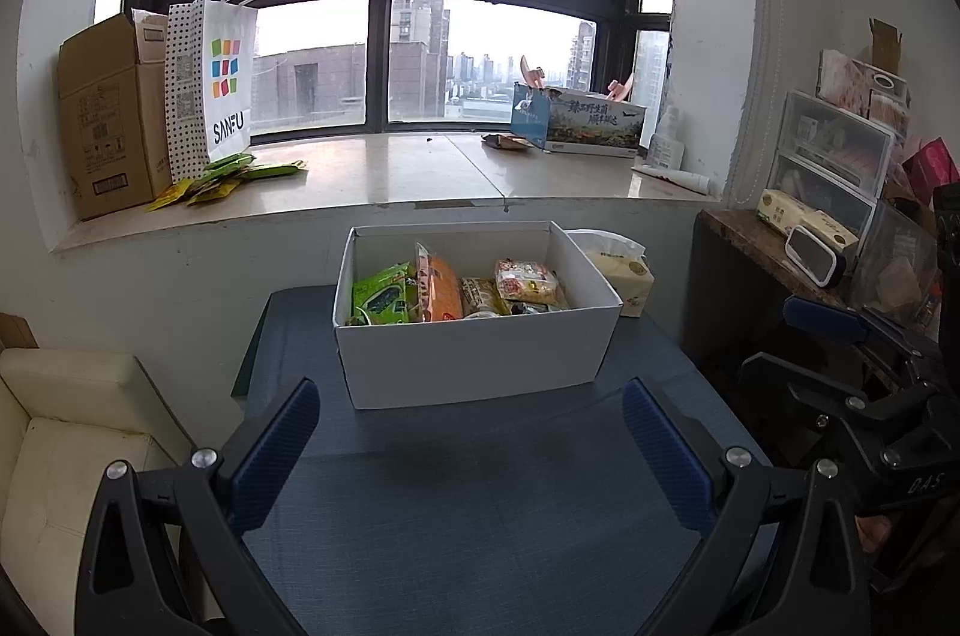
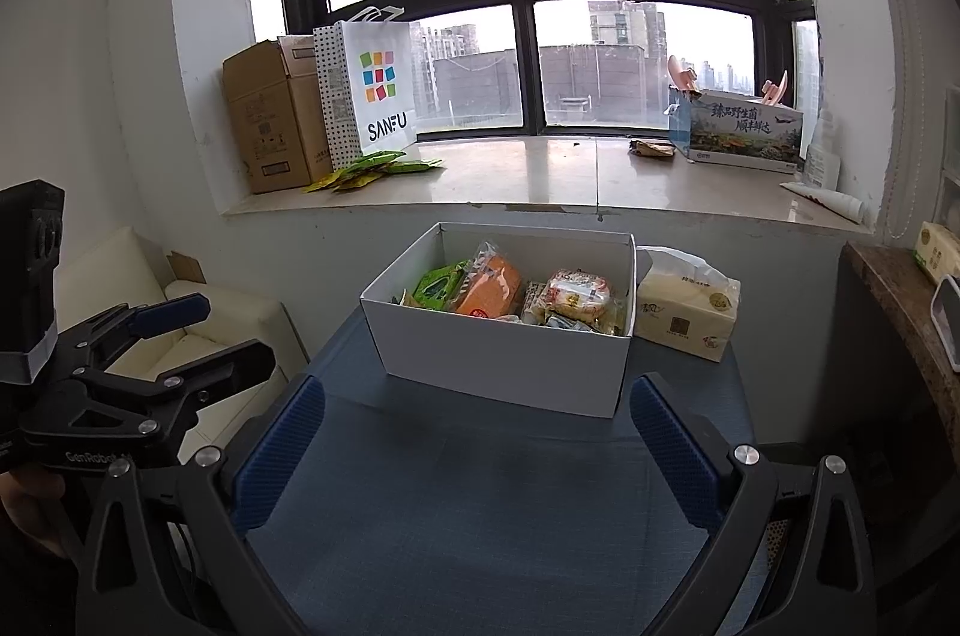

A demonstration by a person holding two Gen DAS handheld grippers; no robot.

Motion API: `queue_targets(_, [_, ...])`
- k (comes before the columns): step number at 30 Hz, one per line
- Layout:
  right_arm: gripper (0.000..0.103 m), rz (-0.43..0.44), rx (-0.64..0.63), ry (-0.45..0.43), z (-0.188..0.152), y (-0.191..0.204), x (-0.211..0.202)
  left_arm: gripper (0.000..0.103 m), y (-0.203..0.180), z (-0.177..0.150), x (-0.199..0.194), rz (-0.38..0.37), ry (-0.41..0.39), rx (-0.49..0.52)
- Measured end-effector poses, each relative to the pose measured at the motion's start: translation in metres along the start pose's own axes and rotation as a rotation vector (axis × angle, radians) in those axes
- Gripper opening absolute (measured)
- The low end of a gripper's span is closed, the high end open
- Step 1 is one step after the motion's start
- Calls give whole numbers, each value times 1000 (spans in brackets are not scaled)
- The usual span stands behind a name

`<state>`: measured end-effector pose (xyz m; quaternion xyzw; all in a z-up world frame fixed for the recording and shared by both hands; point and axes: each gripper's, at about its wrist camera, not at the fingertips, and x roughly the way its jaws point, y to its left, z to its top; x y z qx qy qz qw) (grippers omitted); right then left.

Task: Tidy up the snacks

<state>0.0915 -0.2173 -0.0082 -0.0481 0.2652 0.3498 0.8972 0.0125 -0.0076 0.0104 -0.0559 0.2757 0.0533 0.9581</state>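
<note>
A white open box (image 1: 474,357) (image 2: 498,363) stands on the blue table (image 1: 468,516) (image 2: 480,516) ahead of both grippers. Inside lie a green snack pack (image 1: 381,297) (image 2: 438,285), an orange pack (image 1: 443,288) (image 2: 489,291) and a red-and-yellow pack (image 1: 528,279) (image 2: 579,294). My left gripper (image 1: 471,447) is open and holds nothing, short of the box. My right gripper (image 2: 477,447) is open too, with nothing between its fingers. The left gripper (image 2: 180,342) shows at the left of the right wrist view; the right gripper (image 1: 840,354) shows at the right of the left wrist view.
A tissue pack (image 1: 624,276) (image 2: 687,315) sits right of the box. The windowsill (image 1: 420,180) holds green and yellow sachets (image 1: 234,180) (image 2: 372,168), a paper bag (image 1: 210,84), cardboard boxes and a printed carton (image 1: 588,123). A cream sofa (image 1: 72,426) is left, a cluttered side table (image 1: 798,252) right.
</note>
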Motion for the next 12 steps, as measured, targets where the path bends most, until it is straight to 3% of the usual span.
queue_targets(12, [103,2,2,-2,0,-1,0,103,-2,-1,0,-3,1,12])
